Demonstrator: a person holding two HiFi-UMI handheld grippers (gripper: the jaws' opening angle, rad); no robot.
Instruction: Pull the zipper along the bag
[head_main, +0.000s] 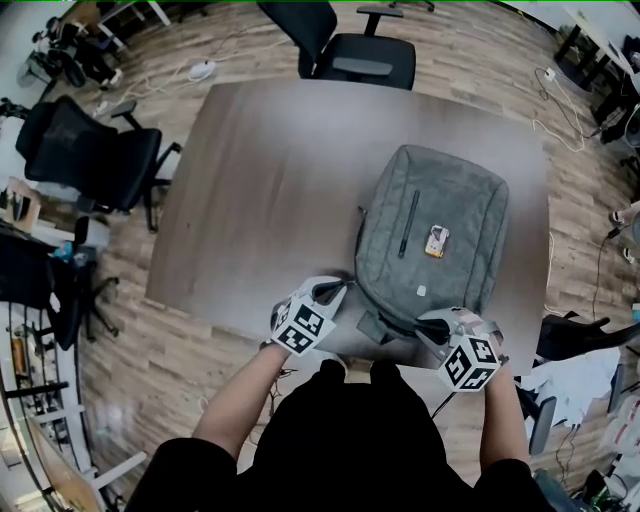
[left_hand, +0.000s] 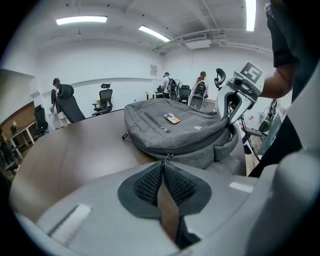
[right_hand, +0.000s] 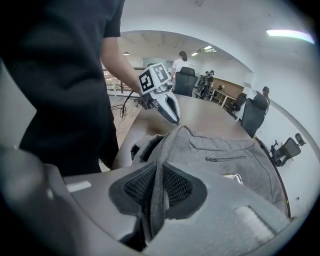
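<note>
Now both grippers pinch the grey backpack (head_main: 430, 200) at its near edge

Lying flat, the grey backpack fills the 4 o'clock part of the brown table (head_main: 260, 180); the left gripper (head_main: 340, 288) sits at its 8 o'clock corner, jaws closed and, as far as the left gripper view shows, nipping the zipper pull (left_hand: 168, 157) at their very tips; the right gripper (head_main: 425, 325), at the 6 o'clock edge, has its jaws clamped on a fold of grey fabric; an office chair (head_main: 365, 55) stands at the table's 12 o'clock.
</note>
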